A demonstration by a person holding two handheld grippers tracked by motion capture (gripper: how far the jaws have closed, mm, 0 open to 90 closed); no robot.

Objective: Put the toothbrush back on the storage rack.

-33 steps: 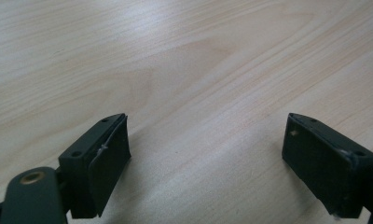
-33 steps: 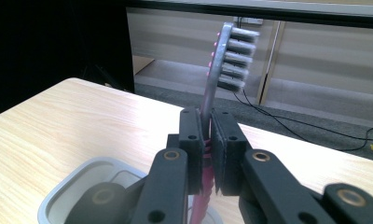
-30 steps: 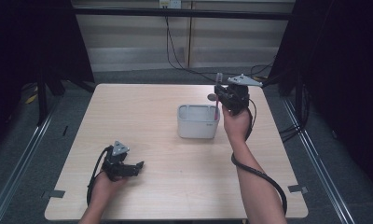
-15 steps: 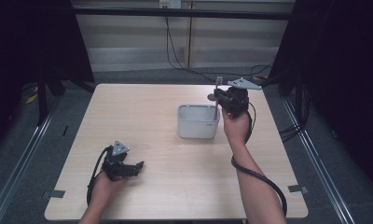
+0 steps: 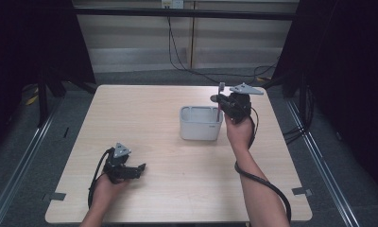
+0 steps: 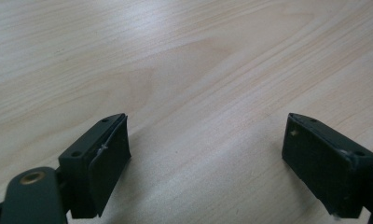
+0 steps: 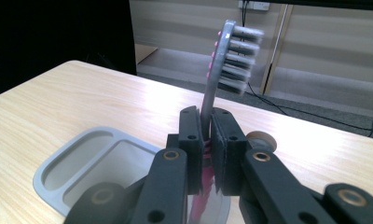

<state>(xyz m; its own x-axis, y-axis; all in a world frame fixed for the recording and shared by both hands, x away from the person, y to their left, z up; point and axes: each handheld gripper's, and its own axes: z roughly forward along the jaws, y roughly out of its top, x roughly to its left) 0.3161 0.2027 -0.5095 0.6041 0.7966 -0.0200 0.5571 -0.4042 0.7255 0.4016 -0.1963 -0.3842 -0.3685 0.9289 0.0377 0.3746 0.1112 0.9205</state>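
Left gripper point(image 5: 139, 168) rests near the desk's point(image 5: 130, 113) near-left corner, jaws wide apart, empty. Farther off, toward the far right edge, right gripper point(image 7: 206, 140) is clamped on a toothbrush point(image 7: 229, 56), bristles up, handle over the grey holder's point(image 5: 200, 124) right end. Judged: brush in hand, not yet released.

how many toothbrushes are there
1: a toothbrush clamped upright in the right gripper, over the right end of the grey holder. More could be hidden inside it.
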